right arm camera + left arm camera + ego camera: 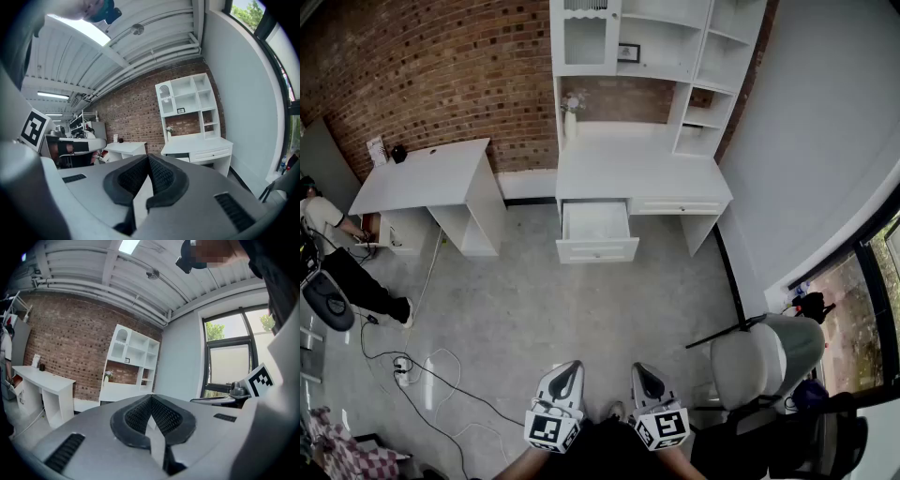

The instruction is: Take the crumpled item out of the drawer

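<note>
Both claws shut, far from the open drawer

The left claw [571,367] is shut tight, its dark pads [140,412] pressed together with nothing between them. The right claw [640,368] is shut the same way, pads [160,174] touching and holding nothing. Both hang low over the grey floor [581,309], side by side, close to the person's body. Well ahead of them stands a white surface [619,159] with tall shelves [675,47] on top, against a brick wall [441,66]. Its left drawer [597,250] is pulled out. The inside looks white, and the crumpled item is too small to make out from here. A pale chair [759,361] stands to the right. Another white surface [422,178] stands to the left, and a person [337,272] sits beside it.
</note>
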{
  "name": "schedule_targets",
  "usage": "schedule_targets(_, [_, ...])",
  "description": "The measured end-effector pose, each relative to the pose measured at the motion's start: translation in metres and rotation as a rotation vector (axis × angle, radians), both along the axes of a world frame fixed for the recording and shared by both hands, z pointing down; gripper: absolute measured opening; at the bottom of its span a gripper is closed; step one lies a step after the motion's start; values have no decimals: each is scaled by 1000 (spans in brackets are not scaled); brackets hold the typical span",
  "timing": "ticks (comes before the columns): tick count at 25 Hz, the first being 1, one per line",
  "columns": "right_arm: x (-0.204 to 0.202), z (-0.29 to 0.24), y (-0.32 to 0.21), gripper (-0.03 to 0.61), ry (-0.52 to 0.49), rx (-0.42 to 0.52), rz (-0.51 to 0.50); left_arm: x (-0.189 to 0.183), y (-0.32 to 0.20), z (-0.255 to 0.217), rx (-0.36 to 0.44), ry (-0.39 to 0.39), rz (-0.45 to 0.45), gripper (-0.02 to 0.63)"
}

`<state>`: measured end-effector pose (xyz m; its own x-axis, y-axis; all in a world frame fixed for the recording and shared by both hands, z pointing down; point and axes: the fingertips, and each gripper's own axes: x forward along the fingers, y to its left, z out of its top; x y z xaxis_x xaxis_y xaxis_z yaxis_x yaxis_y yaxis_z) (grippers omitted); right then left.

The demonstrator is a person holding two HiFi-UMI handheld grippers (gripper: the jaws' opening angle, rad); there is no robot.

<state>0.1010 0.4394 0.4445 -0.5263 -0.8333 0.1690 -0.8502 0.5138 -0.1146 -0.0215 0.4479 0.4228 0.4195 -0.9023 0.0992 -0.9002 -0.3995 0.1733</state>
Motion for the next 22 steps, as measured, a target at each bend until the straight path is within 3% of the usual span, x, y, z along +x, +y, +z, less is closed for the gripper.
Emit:
schedule_targets(15, [24, 4, 1, 14, -36, -9, -3, 25, 2, 1, -6, -24, -11, 25])
schedule_targets(22, [42, 7, -9, 14, -30, 0, -50, 48, -3, 3, -18, -43, -39, 25])
